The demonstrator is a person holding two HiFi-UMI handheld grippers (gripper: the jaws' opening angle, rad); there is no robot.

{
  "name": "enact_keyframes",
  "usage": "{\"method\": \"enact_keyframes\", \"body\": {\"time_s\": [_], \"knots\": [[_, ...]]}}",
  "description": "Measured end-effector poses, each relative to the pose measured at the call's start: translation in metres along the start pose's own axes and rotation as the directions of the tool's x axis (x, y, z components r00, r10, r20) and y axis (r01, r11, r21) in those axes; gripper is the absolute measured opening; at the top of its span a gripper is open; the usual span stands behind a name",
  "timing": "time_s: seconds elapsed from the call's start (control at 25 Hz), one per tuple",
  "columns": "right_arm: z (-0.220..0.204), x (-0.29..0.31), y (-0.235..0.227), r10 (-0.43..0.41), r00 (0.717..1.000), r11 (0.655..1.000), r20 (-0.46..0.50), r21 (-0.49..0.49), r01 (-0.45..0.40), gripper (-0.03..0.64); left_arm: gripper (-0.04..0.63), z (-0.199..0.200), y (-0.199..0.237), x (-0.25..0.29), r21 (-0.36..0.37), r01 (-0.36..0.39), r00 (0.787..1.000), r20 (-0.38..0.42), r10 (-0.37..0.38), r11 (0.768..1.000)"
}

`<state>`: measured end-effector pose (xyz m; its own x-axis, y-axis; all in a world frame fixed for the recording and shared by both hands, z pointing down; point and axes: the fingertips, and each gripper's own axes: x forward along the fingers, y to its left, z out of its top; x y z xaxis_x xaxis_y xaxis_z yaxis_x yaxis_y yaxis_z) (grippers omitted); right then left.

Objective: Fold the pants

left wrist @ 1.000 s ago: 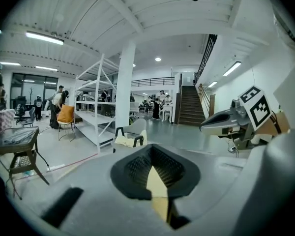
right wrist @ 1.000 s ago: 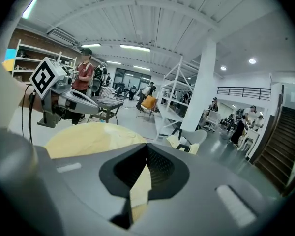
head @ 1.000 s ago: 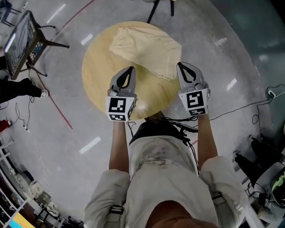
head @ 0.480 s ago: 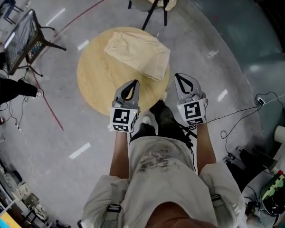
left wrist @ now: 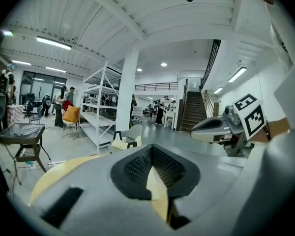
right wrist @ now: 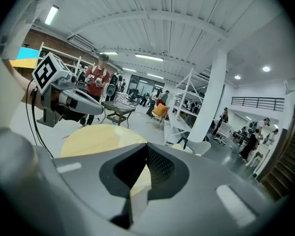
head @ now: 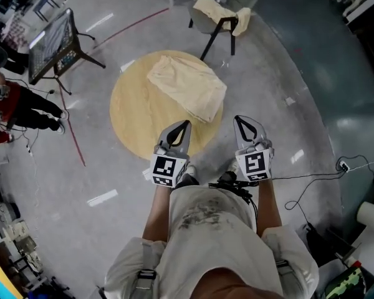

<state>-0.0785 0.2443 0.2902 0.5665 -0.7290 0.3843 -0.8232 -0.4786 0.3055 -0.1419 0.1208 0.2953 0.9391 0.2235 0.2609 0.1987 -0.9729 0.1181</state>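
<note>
Cream pants (head: 188, 86) lie folded into a compact bundle on the right part of a round wooden table (head: 134, 114). My left gripper (head: 185, 124) hangs over the table's near edge, shut with nothing in it. My right gripper (head: 240, 119) hovers beyond the table's right edge, above the floor, also shut and empty. Both are held in front of the person's body, apart from the pants. In the left gripper view the right gripper (left wrist: 212, 125) shows at the right; in the right gripper view the left gripper (right wrist: 73, 100) shows at the left, above the table (right wrist: 101, 139).
A grey chair (head: 223, 5) with a cream cloth over it stands past the table. A stand with a flat tray (head: 53, 42) is at the left, with people beside it. Cables (head: 311, 176) trail over the floor at the right. White shelving (left wrist: 101, 109) stands further off.
Both grippers have drawn back from the pants toward the person and risen. The table and pants now sit farther away. Both grippers stay shut.
</note>
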Motion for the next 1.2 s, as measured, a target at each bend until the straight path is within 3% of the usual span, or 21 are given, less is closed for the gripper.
{"method": "enact_keyframes", "body": {"time_s": [0.44, 0.68, 0.92, 1.2], "knots": [[-0.020, -0.042, -0.052, 0.217, 0.974, 0.973, 0.073, -0.097, -0.209, 0.009, 0.008, 0.016, -0.091, 0.029, -0.042, -0.173, 0.984, 0.028, 0.174, 0.984], [-0.035, -0.059, -0.083, 0.288, 0.953, 0.950, 0.092, -0.151, -0.272, 0.009, 0.008, 0.019, -0.128, 0.044, -0.054, -0.243, 0.969, 0.032, 0.245, 0.968], [-0.040, -0.052, -0.097, 0.329, 0.939, 0.935, 0.104, -0.173, -0.308, 0.009, 0.008, 0.021, -0.135, 0.056, -0.050, -0.289, 0.957, 0.029, 0.290, 0.956], [-0.037, -0.012, -0.108, 0.389, 0.916, 0.906, 0.097, -0.217, -0.362, 0.009, 0.008, 0.030, -0.111, 0.086, -0.065, -0.324, 0.943, 0.055, 0.328, 0.944]]}}
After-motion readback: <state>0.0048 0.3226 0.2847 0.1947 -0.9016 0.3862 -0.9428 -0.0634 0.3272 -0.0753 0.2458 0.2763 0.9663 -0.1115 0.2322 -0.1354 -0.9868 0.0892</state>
